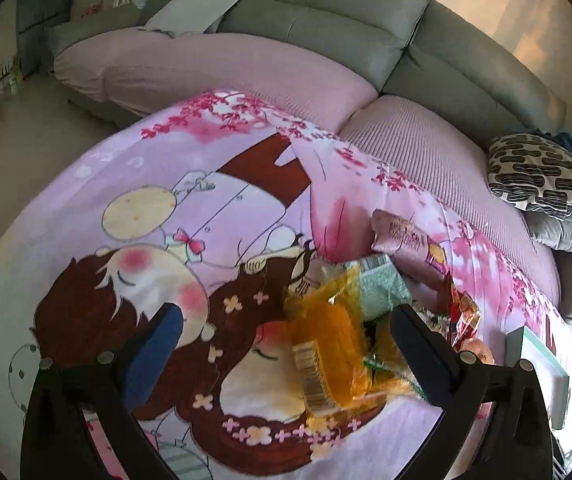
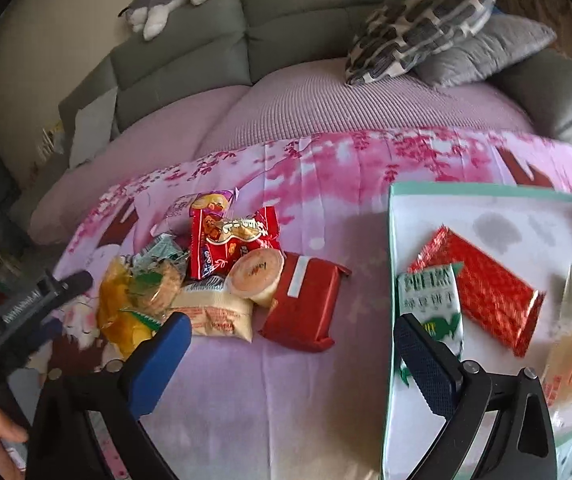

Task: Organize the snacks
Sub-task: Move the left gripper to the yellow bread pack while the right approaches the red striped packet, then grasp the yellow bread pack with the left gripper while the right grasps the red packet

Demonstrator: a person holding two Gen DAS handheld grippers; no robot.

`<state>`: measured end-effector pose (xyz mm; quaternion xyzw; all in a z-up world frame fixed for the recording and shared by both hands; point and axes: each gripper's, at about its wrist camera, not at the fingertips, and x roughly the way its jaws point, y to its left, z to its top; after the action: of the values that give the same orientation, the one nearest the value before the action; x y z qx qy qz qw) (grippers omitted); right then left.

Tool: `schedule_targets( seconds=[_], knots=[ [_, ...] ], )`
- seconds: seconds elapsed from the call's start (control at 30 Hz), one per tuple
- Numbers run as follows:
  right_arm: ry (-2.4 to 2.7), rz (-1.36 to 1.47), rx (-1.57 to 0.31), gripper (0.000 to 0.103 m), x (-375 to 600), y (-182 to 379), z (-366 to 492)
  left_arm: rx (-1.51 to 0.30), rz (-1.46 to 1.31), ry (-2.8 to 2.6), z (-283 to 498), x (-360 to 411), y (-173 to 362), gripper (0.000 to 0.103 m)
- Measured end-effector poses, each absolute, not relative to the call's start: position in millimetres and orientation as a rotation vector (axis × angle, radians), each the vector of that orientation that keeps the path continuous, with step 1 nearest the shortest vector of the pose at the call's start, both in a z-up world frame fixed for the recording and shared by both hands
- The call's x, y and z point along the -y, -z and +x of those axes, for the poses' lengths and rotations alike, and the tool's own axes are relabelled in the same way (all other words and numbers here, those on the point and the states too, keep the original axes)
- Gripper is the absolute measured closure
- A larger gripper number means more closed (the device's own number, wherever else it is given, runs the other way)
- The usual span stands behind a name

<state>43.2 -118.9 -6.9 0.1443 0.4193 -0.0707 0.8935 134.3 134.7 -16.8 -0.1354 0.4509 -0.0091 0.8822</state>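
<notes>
Snacks lie on a cartoon-print cloth (image 2: 286,392) in two groups. Nearest, the right gripper (image 2: 292,334) hangs wide open and empty, with its right finger over the rim of a teal-edged box (image 2: 394,216). In the box are a green-and-white packet (image 2: 432,300) and a red foil packet (image 2: 486,288). Left of it, the left gripper (image 1: 286,320), also spread and empty, straddles a yellow packet (image 1: 334,344). Farther back a red wrapped bar (image 2: 306,304), a jelly cup (image 2: 256,274) and red packets (image 2: 226,240) crowd the pile.
</notes>
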Motion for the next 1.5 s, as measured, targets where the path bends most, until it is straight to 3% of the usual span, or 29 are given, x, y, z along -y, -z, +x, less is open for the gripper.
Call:
schedule_targets(
  seconds=[0.3,0.5,0.63,0.77,1.5],
  knots=[
    [0.179,0.187,-0.945,0.035,101.9,26.1,69.4,-1.008,-0.293,0.02,142.8,-131.4,31.3,0.001],
    [0.211,0.186,-0.988,0.048,106.9,41.6,76.8,-1.092,-0.269,0.055,144.8,-120.6,45.6,0.033],
    [0.205,0.199,-1.002,0.051,109.8,49.5,79.8,-1.163,-0.337,0.107,147.1,-118.7,60.2,0.049],
    [0.205,0.194,-1.004,0.051,109.4,53.7,81.3,-1.208,-0.348,0.103,148.0,-117.2,71.8,0.054],
    [0.215,0.169,-0.985,0.058,108.8,51.7,76.3,-1.188,-0.289,0.085,145.7,-109.7,64.4,0.06]
  ],
)
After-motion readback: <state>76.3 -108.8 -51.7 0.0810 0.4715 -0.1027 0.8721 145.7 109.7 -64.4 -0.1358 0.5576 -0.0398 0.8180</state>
